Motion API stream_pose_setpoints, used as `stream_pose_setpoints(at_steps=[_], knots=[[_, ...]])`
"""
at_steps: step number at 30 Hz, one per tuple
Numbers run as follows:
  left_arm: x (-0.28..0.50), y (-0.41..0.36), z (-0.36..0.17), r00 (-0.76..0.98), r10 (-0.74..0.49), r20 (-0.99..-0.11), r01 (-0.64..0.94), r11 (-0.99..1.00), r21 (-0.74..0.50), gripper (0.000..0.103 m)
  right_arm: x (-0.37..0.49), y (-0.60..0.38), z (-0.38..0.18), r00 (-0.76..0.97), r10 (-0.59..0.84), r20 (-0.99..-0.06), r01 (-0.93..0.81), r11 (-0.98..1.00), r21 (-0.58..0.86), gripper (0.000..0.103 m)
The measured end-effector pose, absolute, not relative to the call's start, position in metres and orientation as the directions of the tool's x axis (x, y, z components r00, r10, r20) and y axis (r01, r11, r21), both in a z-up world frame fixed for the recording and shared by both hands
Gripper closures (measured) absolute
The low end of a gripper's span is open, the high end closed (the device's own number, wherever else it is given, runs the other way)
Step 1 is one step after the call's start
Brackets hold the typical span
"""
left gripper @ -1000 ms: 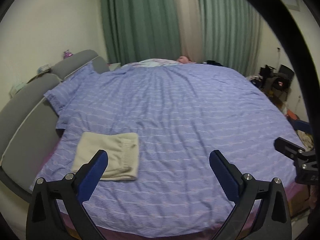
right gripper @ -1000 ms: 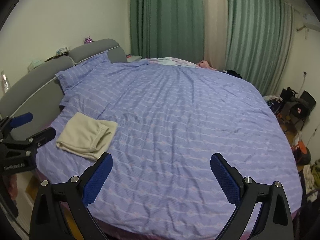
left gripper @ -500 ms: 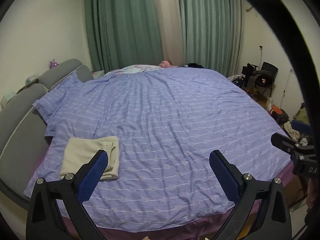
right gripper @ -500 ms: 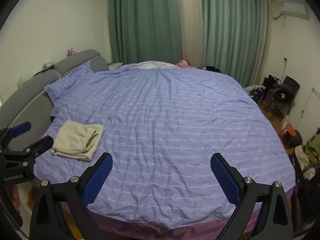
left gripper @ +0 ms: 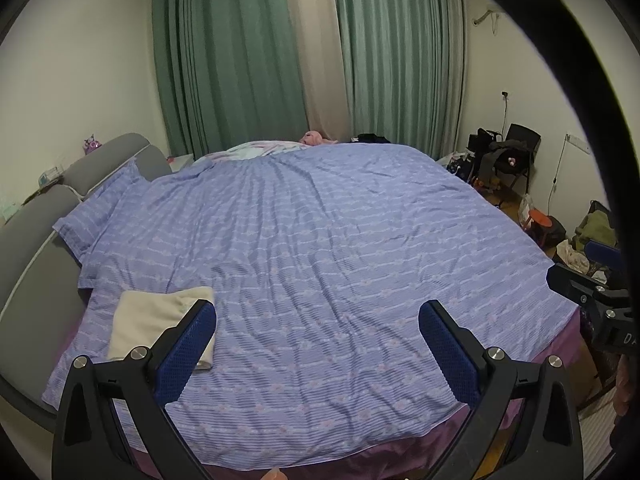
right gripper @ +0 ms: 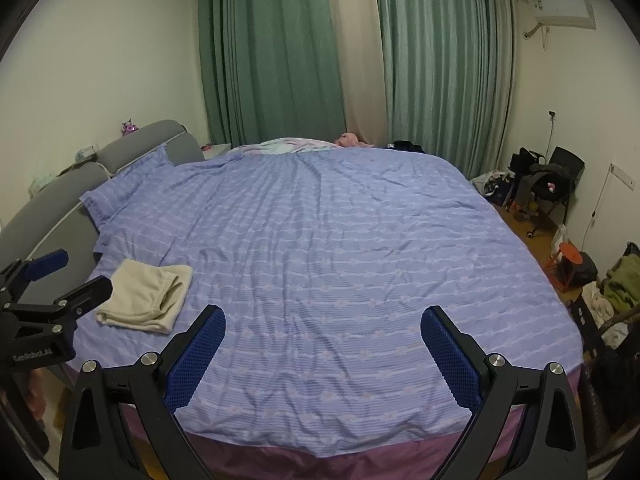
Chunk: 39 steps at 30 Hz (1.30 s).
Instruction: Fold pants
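The left claw [left gripper: 318, 330] hangs above the near edge of the bed [left gripper: 340, 240], its blue-padded fingers [left gripper: 188, 344] spread wide with nothing between them. The right claw [right gripper: 322, 334] is held the same way, wide and empty, over the near edge of the purple striped cover [right gripper: 340, 260]. Neither touches the bedding. The pants [right gripper: 146, 298], cream-coloured and folded into a compact rectangle, lie on the cover at the near left of the bed, just beyond the left claw's left finger in the left wrist view. Further left runs the grey padded headboard [left gripper: 32, 240]. At the far side hang green curtains [right gripper: 272, 52], and a chair [right gripper: 560, 180] piled with dark things stands at the far right.
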<state>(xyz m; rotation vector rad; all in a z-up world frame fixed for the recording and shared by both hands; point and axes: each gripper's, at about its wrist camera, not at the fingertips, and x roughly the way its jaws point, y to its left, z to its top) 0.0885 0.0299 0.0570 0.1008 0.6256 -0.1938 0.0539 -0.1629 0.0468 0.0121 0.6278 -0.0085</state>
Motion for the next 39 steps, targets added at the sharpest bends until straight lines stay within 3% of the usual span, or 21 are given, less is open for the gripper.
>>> stream_pose_setpoints(at_steps=[19,39], knots=[[0.083,-0.046,0.064,0.801,-0.15,-0.58,0.188,0.982,0.006,0.0,0.052,-0.253,0.054,0.821,0.03,-0.57,-0.012,0.999,0.035,0.005],[0.083,-0.064,0.062,0.812,-0.131,-0.569,0.179,0.983,0.028,0.0,0.052,-0.271,0.052,0.82,0.043,-0.571,-0.02,0.999,0.047,0.005]])
